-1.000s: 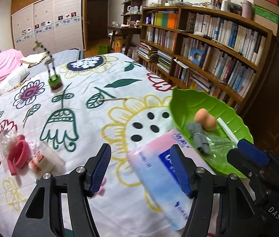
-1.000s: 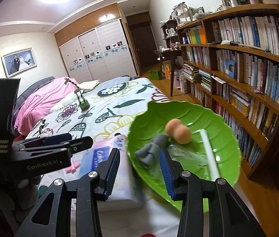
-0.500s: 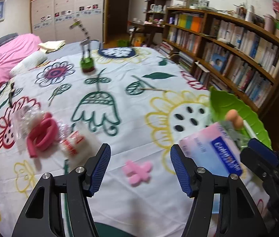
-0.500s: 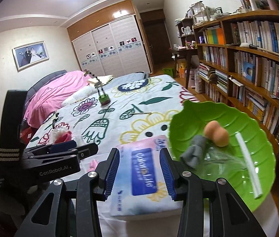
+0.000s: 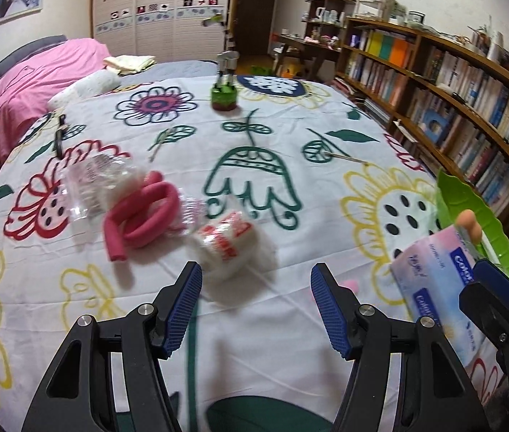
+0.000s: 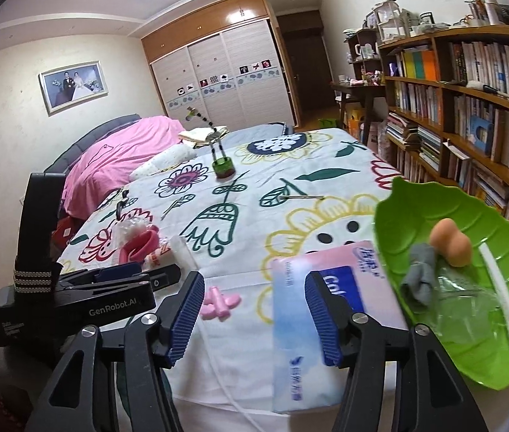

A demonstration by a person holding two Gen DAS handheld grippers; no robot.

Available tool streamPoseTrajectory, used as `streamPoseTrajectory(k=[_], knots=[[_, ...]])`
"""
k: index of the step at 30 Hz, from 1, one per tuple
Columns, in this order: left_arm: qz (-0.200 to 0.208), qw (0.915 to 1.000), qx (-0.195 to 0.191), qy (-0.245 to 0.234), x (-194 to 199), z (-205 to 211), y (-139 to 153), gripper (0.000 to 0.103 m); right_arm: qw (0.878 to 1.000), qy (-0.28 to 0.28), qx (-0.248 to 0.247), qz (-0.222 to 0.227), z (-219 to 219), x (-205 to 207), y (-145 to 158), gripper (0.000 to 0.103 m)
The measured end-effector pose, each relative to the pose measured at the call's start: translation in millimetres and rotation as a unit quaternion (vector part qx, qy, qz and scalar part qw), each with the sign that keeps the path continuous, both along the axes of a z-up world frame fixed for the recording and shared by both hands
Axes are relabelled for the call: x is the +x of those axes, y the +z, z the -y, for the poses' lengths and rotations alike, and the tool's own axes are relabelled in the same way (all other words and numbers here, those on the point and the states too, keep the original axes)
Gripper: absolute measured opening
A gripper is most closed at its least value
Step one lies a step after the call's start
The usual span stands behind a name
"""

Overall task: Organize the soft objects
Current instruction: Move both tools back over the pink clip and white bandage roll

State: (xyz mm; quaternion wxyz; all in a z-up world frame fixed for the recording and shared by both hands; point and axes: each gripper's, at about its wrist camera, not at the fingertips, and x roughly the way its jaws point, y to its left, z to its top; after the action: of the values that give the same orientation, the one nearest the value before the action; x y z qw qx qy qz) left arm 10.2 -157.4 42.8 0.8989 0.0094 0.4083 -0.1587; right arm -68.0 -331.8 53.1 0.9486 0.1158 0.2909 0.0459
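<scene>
My left gripper [image 5: 256, 288] is open and empty, hanging over the flowered bedspread just short of a white roll with red print [image 5: 229, 248]. Beyond that roll lie a pink foam tube [image 5: 143, 212] and clear plastic packets [image 5: 92, 183]. My right gripper [image 6: 254, 288] has its jaws opening with nothing pressed between them. A small pink foam piece [image 6: 218, 304] lies below its left finger. A pink-and-blue tissue pack [image 6: 341, 280] sits behind its right finger. The green leaf tray [image 6: 470, 216] holds an orange sponge [image 6: 450, 241], a grey cloth [image 6: 420, 273], a white tube [image 6: 503, 298] and a clear bag [image 6: 467, 298].
A green-based toy stand [image 5: 224, 97] rises at the far middle of the bed. Pink bedding [image 5: 31, 86] and a pillow [image 5: 85, 88] lie at the far left. Bookshelves [image 5: 452, 108] run along the right, close to the bed's edge where the tray overhangs.
The left gripper swung left, away from the tissue pack and tray, toward the white roll and pink tube. The right gripper drew back from the tray and its jaws widened.
</scene>
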Motion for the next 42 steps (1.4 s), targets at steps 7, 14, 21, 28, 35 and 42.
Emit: streamPoseTrajectory(k=[7, 14, 21, 28, 35, 42], knots=[[-0.008, 0.9995, -0.004, 0.029, 6.4, -28.8, -3.7, 0.064, 1.000, 0.028, -0.004, -0.011, -21.4, 6.9, -4.4, 0.062], [-0.016, 0.9980, -0.018, 0.058, 14.8, -55.9, -6.5, 0.064, 0.998, 0.050, -0.011, -0.021, -40.7, 15.4, -7.9, 0.063], [-0.023, 0.9958, -0.032, 0.082, 20.5, -75.5, -10.2, 0.064, 0.997, 0.060, -0.033, -0.047, -56.6, 25.7, -17.4, 0.063], [-0.023, 0.9953, -0.033, 0.088, 20.8, -79.5, -12.7, 0.064, 0.993, 0.054, -0.066, -0.081, -68.4, 44.3, -28.9, 0.061], [-0.030, 0.9945, -0.040, 0.092, 22.3, -83.9, -15.9, 0.064, 0.985, 0.049, -0.126, -0.109, -83.5, 64.5, -38.7, 0.058], [-0.034, 0.9940, -0.044, 0.094, 22.8, -86.0, -17.5, 0.064, 0.980, 0.049, -0.140, -0.130, -85.9, 73.1, -50.8, 0.039]])
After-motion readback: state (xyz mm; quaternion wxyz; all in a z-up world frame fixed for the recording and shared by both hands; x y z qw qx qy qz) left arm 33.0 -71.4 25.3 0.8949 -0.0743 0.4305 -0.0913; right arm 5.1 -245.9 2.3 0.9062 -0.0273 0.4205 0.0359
